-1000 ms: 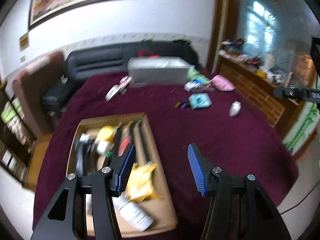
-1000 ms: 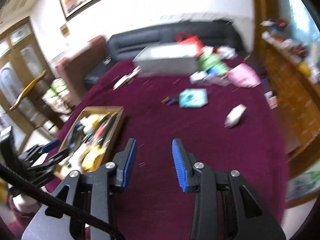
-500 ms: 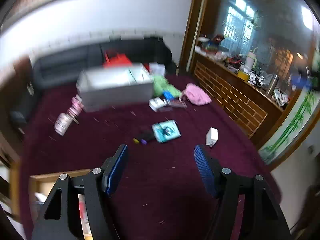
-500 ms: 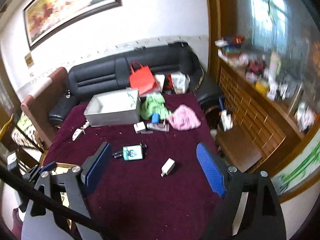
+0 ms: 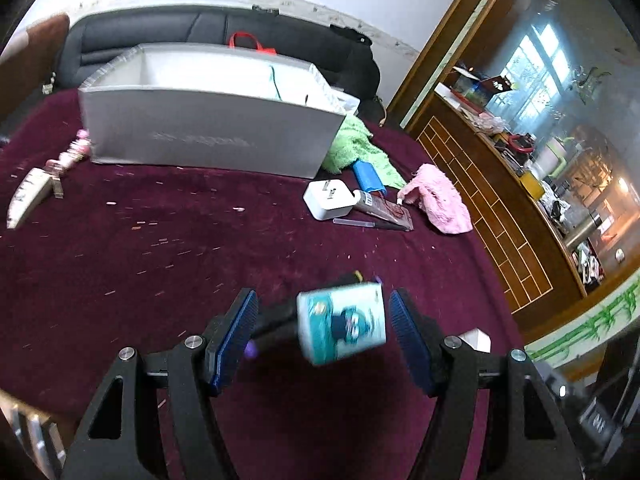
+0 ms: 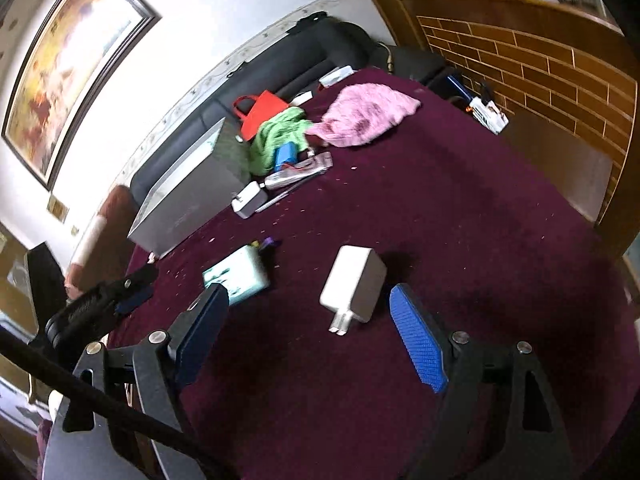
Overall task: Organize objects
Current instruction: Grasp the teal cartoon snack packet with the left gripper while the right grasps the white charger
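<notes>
A teal printed pack (image 5: 342, 326) lies on the maroon tablecloth (image 5: 160, 248), with dark markers (image 5: 276, 320) just left of it. My left gripper (image 5: 322, 295) is open and straddles the pack and markers; its blue pads do not touch them. In the right wrist view a white charger (image 6: 354, 290) lies prongs toward me between the fingertips of my right gripper (image 6: 308, 295). Those jaws are closing, and the pads stand clear of the charger. The left gripper (image 6: 134, 286) shows at the left of that view, beside the teal pack (image 6: 236, 274).
At the back stands an open grey box (image 5: 208, 136), with a green cloth (image 5: 356, 144), blue battery (image 5: 368, 176), white plug adapter (image 5: 328, 200), blister pack (image 5: 384, 210) and pink cloth (image 5: 436, 196) beside it. A wooden counter (image 5: 480, 184) runs along the right, a black sofa (image 5: 200, 28) behind.
Both grippers swung away from the wooden tray and came down low over the cloth. The left now straddles the teal pack. The right opened wide and now frames the white charger.
</notes>
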Tool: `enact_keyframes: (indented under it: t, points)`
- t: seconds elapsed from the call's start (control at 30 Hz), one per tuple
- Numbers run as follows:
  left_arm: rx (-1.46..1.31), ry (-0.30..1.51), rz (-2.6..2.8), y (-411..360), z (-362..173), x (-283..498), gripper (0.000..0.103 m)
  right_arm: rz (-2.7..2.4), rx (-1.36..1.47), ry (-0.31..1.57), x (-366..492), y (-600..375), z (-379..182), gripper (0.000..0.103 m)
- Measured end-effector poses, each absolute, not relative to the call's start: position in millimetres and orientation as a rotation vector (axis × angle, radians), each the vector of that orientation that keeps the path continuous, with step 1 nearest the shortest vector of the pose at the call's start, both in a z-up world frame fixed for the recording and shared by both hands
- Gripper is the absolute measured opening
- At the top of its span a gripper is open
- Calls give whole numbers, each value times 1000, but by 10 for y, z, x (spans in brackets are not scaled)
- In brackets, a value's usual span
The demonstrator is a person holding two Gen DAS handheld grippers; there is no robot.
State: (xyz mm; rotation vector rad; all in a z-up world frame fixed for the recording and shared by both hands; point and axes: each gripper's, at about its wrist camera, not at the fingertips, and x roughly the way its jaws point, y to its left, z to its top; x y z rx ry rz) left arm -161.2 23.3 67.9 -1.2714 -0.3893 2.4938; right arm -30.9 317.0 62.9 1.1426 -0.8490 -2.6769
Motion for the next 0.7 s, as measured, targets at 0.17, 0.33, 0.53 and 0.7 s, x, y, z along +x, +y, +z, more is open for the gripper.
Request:
enact_keyframes:
  t: [0.17, 0.33, 0.53, 0.7]
  points:
    - [-1342, -291, 2479, 563, 385, -1908, 62, -2696, 1083, -890, -350, 3339, 554, 83]
    - [-1398, -281, 2249, 839, 243, -1846, 62, -2682, 1069, -914, -396, 3396, 440, 83]
    - [-1335, -216, 2117, 994, 431, -1434, 62, -2626, 1096, -998, -396, 3511, 299, 83]
    - [-1332, -118, 2224, 1118, 341, -1360, 62, -2632, 1105, -1007, -402, 3544, 252, 83]
